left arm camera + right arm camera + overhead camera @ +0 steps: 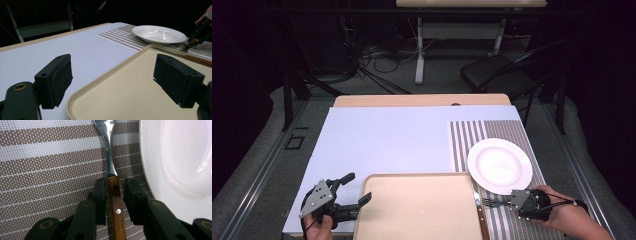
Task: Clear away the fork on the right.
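My right tool's (113, 195) own view shows what the high view blurs: the fork's (112, 182) wooden handle between narrowed jaws, one pad touching, the other just clear, on the striped mat (50, 170). Plate (180, 157) at three o'clock. My left tool (112, 82) hangs wide over the tray's (125, 95) corner.

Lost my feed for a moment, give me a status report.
Left gripper open, astride tray corner. Right gripper around fork handle on striped mat, one pad touching, other just clear. Plate close beside fork.
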